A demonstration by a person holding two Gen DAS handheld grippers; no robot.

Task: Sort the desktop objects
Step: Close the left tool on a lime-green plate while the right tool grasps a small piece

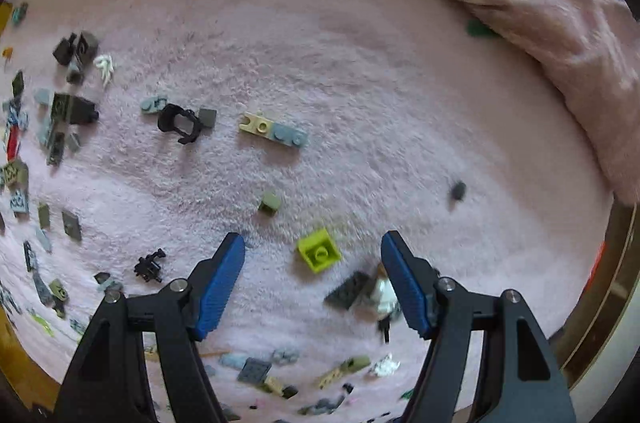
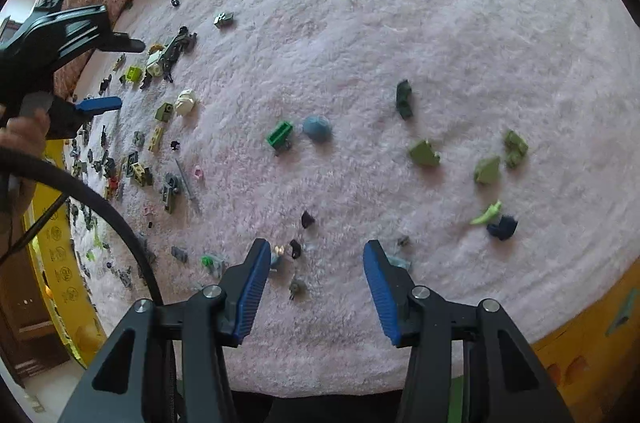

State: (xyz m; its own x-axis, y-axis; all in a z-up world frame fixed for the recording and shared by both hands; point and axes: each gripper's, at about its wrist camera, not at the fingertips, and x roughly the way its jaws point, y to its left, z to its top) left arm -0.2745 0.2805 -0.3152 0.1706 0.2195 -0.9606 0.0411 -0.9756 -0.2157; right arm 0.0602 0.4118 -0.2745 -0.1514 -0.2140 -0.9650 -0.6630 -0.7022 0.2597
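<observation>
Many small toy bricks lie scattered on a pale pink fuzzy cloth (image 1: 360,83). My left gripper (image 1: 314,255) is open and empty, just above a lime green brick (image 1: 319,250) that sits between its fingers. A dark grey plate (image 1: 347,289) and a white piece (image 1: 386,297) lie by its right finger. My right gripper (image 2: 314,261) is open and empty above small dark pieces (image 2: 295,248). A bright green brick (image 2: 279,134), a blue dome (image 2: 317,128) and olive slopes (image 2: 424,153) lie ahead of it. The left gripper also shows in the right wrist view (image 2: 120,75).
A tan-and-grey plate (image 1: 274,129) and a black ring part (image 1: 179,123) lie mid-cloth. Dense brick clutter (image 1: 48,127) covers the left side. A rumpled pink blanket (image 1: 540,3) rises at the far right. A yellow surface (image 2: 580,355) borders the cloth. A black cable (image 2: 100,207) crosses the left.
</observation>
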